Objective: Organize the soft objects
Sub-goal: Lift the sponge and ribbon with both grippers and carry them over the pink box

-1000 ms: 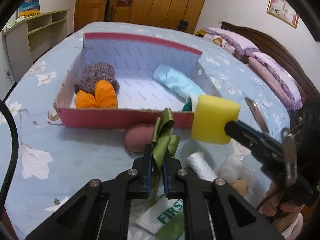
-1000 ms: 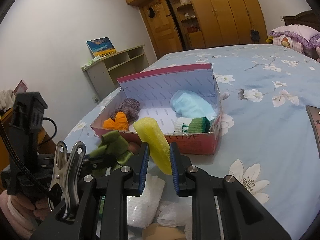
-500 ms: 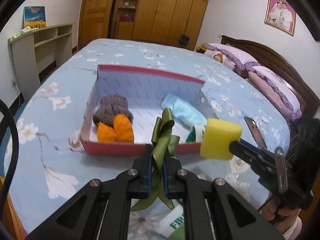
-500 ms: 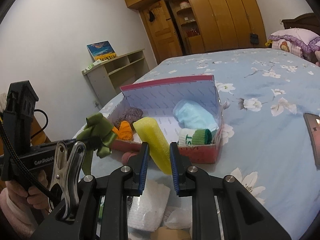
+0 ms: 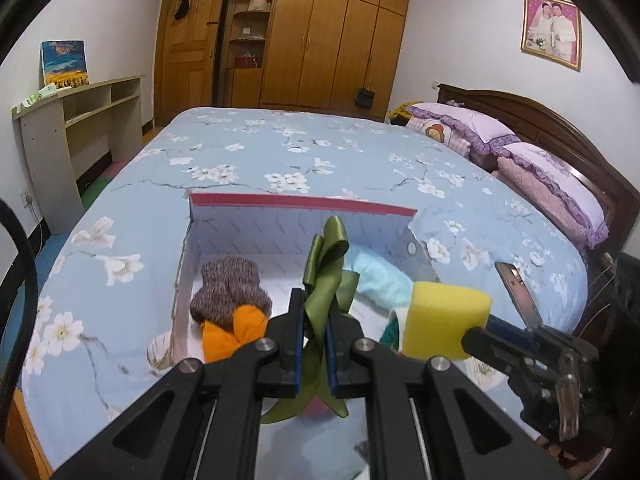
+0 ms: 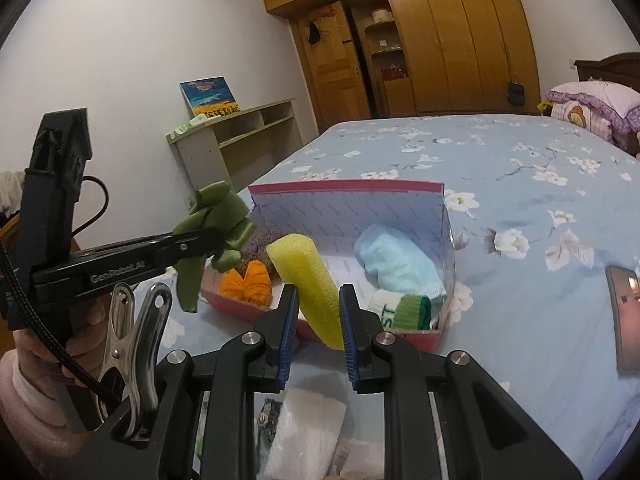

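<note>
The left gripper (image 5: pixel 313 322) is clamped on an olive-green satin ribbon bow (image 5: pixel 326 276), its loops standing above the blue pads and its tails hanging below. At about 3 o'clock from it, the right gripper (image 6: pixel 318 322) squeezes a yellow foam sponge block (image 6: pixel 308 280) that leans toward 11 o'clock. Both are held above the near edge of a shallow pink-rimmed cardboard box (image 5: pixel 300 202) lying on a blue floral bedspread (image 5: pixel 280 148). Inside the box, a brown knitted sock with orange toes (image 5: pixel 228 296) sits at 9 o'clock, a light blue folded cloth (image 6: pixel 396 260) at 3 o'clock, and a white-and-green rolled sock (image 6: pixel 404 310) in the near right corner. A dark phone (image 6: pixel 624 316) lies on the bedspread, right of the box.
</note>
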